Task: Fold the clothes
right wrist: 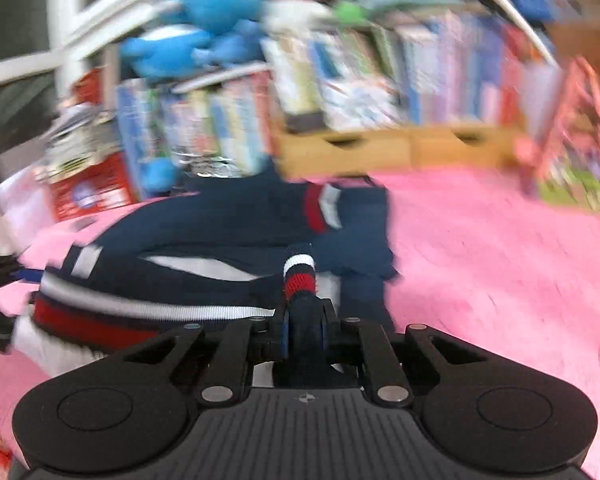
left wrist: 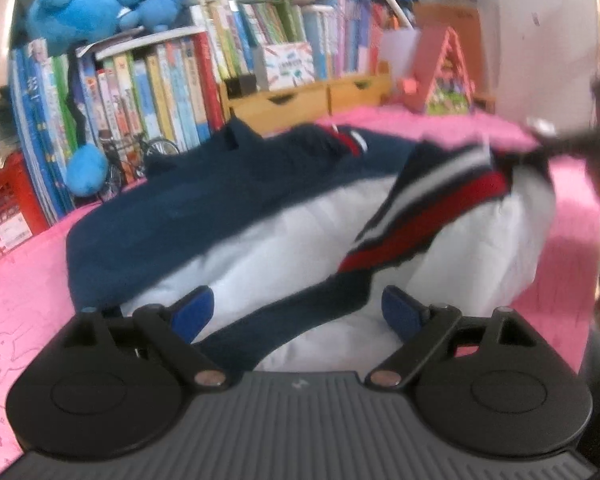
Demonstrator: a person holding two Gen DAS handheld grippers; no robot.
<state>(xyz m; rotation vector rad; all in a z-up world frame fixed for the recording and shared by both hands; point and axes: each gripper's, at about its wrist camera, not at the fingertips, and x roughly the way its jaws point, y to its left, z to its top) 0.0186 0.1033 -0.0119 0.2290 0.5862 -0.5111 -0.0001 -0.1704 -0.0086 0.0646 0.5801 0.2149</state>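
My right gripper (right wrist: 303, 330) pinches the sweater (left wrist: 204, 196) cuff (right wrist: 299, 276), body lying left (left gripper (left wrist: 298, 312) gapes wide, nearer the hem).

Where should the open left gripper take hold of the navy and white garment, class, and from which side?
Grip the garment's near hem edge, the navy band running between the left gripper's open fingers, coming in low from the near side. That edge lies free on the pink cover, while the right gripper already pinches the striped cuff.
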